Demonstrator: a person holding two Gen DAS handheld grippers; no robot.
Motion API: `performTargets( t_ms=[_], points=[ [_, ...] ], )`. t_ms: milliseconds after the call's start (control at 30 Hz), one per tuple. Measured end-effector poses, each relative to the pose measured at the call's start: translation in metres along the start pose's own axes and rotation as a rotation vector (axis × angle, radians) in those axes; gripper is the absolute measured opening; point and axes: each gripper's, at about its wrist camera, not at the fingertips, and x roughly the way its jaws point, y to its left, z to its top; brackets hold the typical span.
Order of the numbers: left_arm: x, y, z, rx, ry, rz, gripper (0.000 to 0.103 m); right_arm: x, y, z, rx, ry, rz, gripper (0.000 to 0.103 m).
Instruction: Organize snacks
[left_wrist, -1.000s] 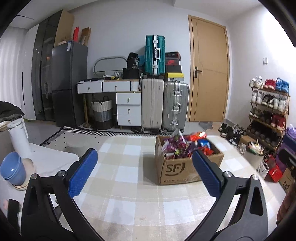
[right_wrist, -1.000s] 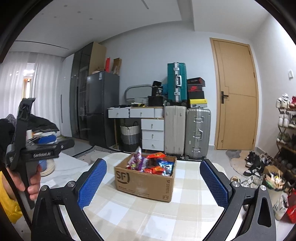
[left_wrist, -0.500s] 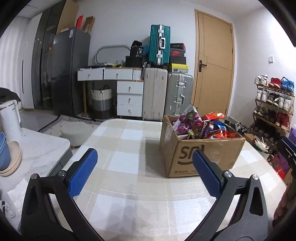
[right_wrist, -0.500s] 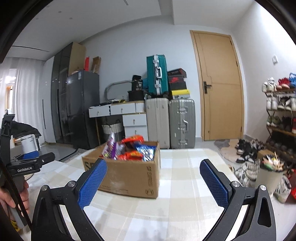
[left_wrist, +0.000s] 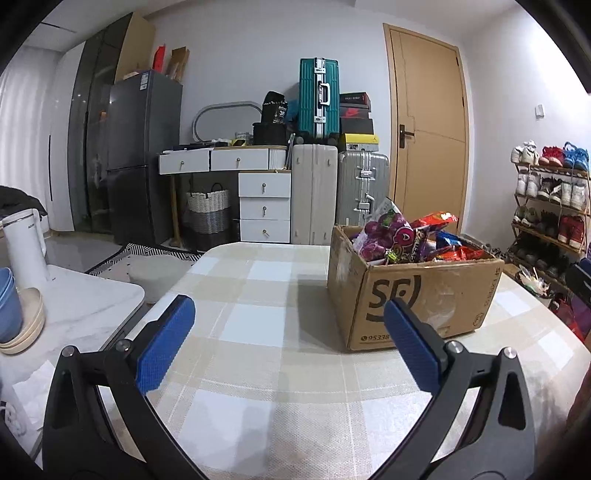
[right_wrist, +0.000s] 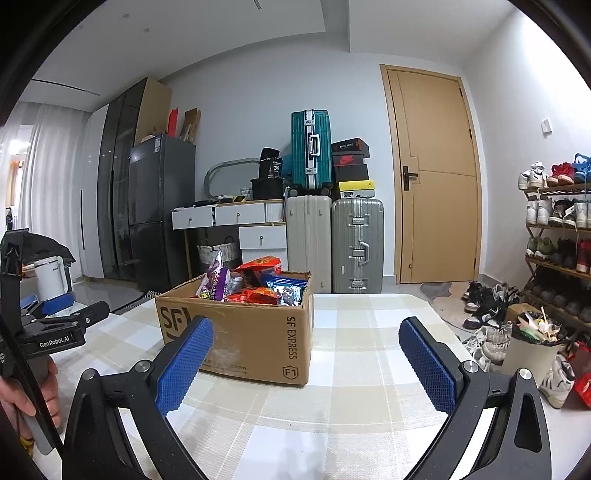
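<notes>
A cardboard box (left_wrist: 413, 291) printed "SF" stands on the checked counter (left_wrist: 258, 325), heaped with bright snack packets (left_wrist: 402, 236), a purple one tallest at the box's left end. For the left gripper (left_wrist: 288, 341) the box sits ahead of its right finger, whose blue pad overlaps the box's lower front corner in the picture; whether they touch cannot be told. Bare counter lies between the two fingers. Beyond the left finger, on a separate white marble surface, are a white kettle (left_wrist: 22, 247) and stacked bowls (left_wrist: 18, 317).

For the right gripper (right_wrist: 304, 363) the same box (right_wrist: 240, 328) lies ahead of its left finger, the gap between the fingers showing the box's right end and open counter. Far behind stand suitcases (right_wrist: 332, 243), a white drawer unit (right_wrist: 236, 218), a dark fridge (right_wrist: 159, 210) and a wooden door (right_wrist: 432, 177); a shoe rack (right_wrist: 557, 229) fills the side past the right finger.

Both grippers are held low and level over the counter, fingers spread wide, holding nothing. The left gripper's body appears at the right view's left edge, gripped by a hand (right_wrist: 26, 391).
</notes>
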Motion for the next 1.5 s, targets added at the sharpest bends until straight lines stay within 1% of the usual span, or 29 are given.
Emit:
performTargets(
  t_ms=[133,467,633,1500],
  points=[
    [0.0044,-0.0032,-0.0068,0.027,-0.007,-0.004,0.102,0.0015,-0.0012,0.0001,0.004,0.005,-0.003,0.102],
    [-0.0005,-0.0040,-0.0078,0.022,-0.012,-0.007,0.102,-0.0052,0.0009,0.0026,0.004,0.004,-0.014,0.102],
    [0.0029,-0.0040,-0.0094,0.023,-0.011,-0.008,0.102,-0.0073,0.0008,0.0022,0.008,0.000,-0.018,0.102],
    [-0.0002,-0.0043,-0.0080,0.020,-0.011,-0.009,0.102,-0.0076,-0.0007,0.0026,0.007,0.008,-0.015,0.102]
  ],
)
